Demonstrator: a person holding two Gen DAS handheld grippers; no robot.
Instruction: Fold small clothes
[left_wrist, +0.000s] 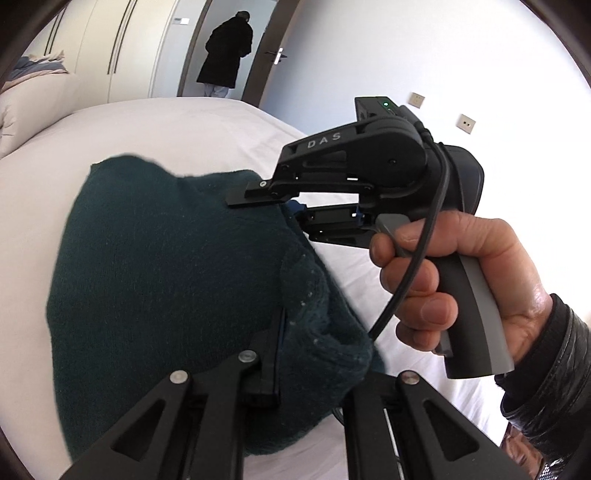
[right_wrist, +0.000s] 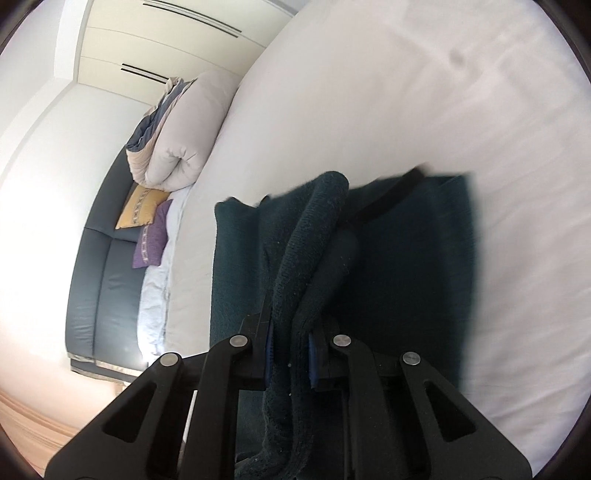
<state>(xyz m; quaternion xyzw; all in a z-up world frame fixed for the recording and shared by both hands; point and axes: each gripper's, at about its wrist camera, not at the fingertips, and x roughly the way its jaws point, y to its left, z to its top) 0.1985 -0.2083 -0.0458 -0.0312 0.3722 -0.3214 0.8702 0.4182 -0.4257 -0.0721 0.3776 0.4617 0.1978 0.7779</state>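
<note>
Left wrist view: the left claw (left_wrist: 280, 369) sat closed on the near edge of a dark green knit garment (left_wrist: 166, 277), which bulged up just ahead of it over a white bed (left_wrist: 166, 125). To its right and slightly ahead, the right claw (left_wrist: 291, 210) was pinched narrow on the same garment's edge, its handle gripped by a person's right hand (left_wrist: 461, 288) in a black sleeve (left_wrist: 554, 369).

Right wrist view: the right claw (right_wrist: 290, 354) held a thick rolled fold of the garment (right_wrist: 406, 258) between its blue pads (right_wrist: 313, 356); the rest of the cloth spread flat on the bed (right_wrist: 406, 92) ahead.

The fold looked underway rather than finished: both claws held one edge raised, and it had yet to be carried over, laid down and smoothed.

Only the left view showed the hand, and a person in a dark coat (left_wrist: 225, 51) standing at a doorway far beyond. Only the right view showed a rolled duvet (right_wrist: 184, 129), a yellow cushion (right_wrist: 142, 206) and a purple cushion (right_wrist: 153, 236) far left of the claw.
</note>
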